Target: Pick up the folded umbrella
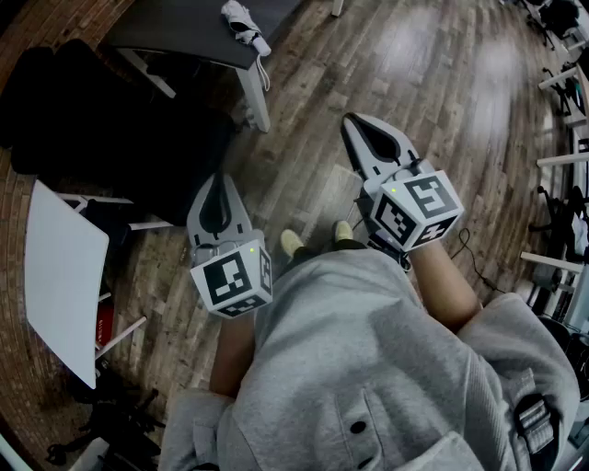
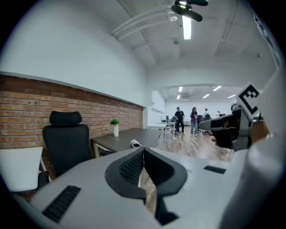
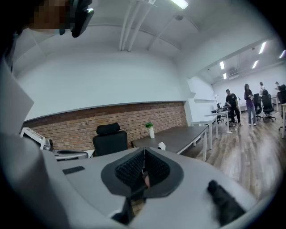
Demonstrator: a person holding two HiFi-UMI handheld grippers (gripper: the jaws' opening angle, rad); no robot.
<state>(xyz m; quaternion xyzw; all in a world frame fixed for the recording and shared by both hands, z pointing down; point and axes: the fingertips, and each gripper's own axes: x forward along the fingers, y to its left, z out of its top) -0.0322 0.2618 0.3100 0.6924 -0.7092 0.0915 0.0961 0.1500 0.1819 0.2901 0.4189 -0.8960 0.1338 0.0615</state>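
Note:
The folded umbrella (image 1: 245, 22) is white and grey and lies near the corner of a dark desk (image 1: 175, 28) at the top of the head view. It shows small past the jaw tips in the left gripper view (image 2: 135, 143) and as a pale bundle on the desk (image 3: 178, 135) in the right gripper view (image 3: 161, 146). Both grippers hang over the wooden floor, well short of the desk. My left gripper (image 1: 219, 176) (image 2: 143, 149) is shut and empty. My right gripper (image 1: 347, 119) (image 3: 144, 150) is also shut, with nothing in it.
A black office chair (image 2: 65, 143) stands left of the desk before a brick wall, and a small potted plant (image 2: 115, 127) sits on the desk. A white table (image 1: 63, 276) is at my left. Several people (image 2: 187, 120) stand far down the room.

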